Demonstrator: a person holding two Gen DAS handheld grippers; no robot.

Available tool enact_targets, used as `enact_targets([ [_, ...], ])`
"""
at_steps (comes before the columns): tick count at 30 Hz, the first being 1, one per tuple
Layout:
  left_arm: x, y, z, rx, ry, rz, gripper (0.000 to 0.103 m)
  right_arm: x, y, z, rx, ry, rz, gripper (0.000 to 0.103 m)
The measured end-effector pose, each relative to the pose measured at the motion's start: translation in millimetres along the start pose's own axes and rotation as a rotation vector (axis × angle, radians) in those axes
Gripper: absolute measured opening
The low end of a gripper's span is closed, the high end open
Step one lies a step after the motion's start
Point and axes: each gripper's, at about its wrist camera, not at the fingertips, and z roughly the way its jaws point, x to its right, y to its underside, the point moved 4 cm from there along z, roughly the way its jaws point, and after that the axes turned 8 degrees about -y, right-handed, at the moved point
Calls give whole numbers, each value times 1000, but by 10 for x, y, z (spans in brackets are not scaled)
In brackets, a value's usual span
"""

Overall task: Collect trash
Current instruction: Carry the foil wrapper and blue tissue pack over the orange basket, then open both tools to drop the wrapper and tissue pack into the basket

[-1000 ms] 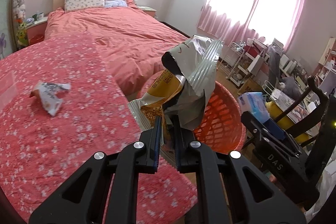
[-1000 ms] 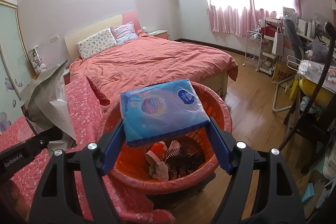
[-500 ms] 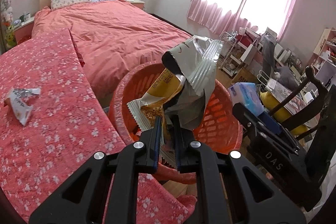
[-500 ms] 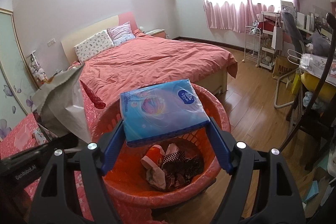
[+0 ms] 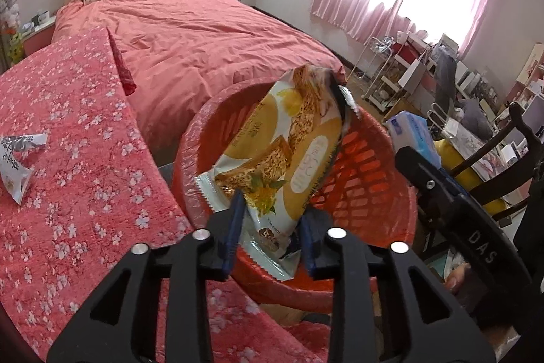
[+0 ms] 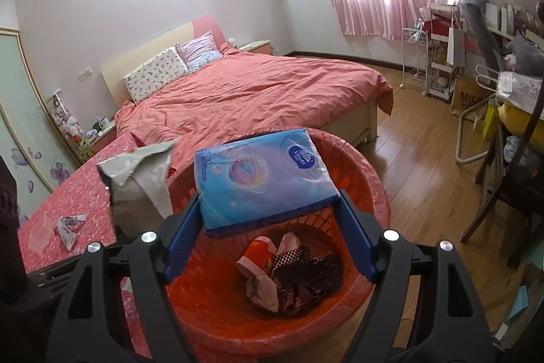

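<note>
The yellow-and-white foil snack wrapper (image 5: 289, 155) is hanging over the round orange plastic basket (image 5: 367, 193), between the parted fingers of the left claw (image 5: 272, 223); whether either pad is touching it cannot be told. The right claw (image 6: 270, 227) is clamping a blue soft tissue pack (image 6: 265, 182) above the same basket, which is already containing a crumpled red-and-white cup and dark netting (image 6: 289, 271). Judged progress: partly done. Two wrappers (image 6: 68, 227) are lying beside the basket on the red floral tabletop (image 5: 68, 193), well apart from both claws. The basket rim is touching the tabletop edge; open wooden floor (image 6: 425, 152) is lying beyond the basket.
</note>
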Motion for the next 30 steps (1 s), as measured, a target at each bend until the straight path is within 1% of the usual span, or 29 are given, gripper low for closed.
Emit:
enact_targets([
  [2,-34,9,6,-6,-1,-5,44,0,10,44,-13,-10,9,75],
  [7,-88,15,-10,-14,10,-17,55,19,46,50,-14,-12,32,79],
  [13,-88,22,-22,-23,39,-14,56,79,76,3,-7,15,42,79],
  [15,-50,28,-28,-27,66,-5,56,111,67,-23,-2,26,46,79],
  [16,-30,29,-40,-23,63,2,58,132,61,-32,-1,29,46,79],
  [17,-15,23,-61,-15,61,7,63,144,57,-41,0,32,47,79],
  [18,-17,12,-75,-9,59,7,65,161,56,-56,1,38,46,79],
  [20,-41,-9,-90,-3,56,0,73,173,58,-89,3,46,44,79],
  [21,-47,-24,-91,-1,55,-3,74,188,57,-103,3,48,43,79],
  [23,-36,-51,-122,5,86,-9,80,192,55,-128,7,53,41,79],
  [25,-10,-67,-152,19,86,-9,84,193,52,-163,13,58,40,79],
  [26,2,-69,-165,22,91,-6,84,194,53,-181,15,62,38,79],
  [28,52,-78,-184,22,118,-4,84,194,53,-220,18,70,32,79],
  [30,60,-94,-200,35,96,-1,84,202,54,-244,18,76,30,79],
])
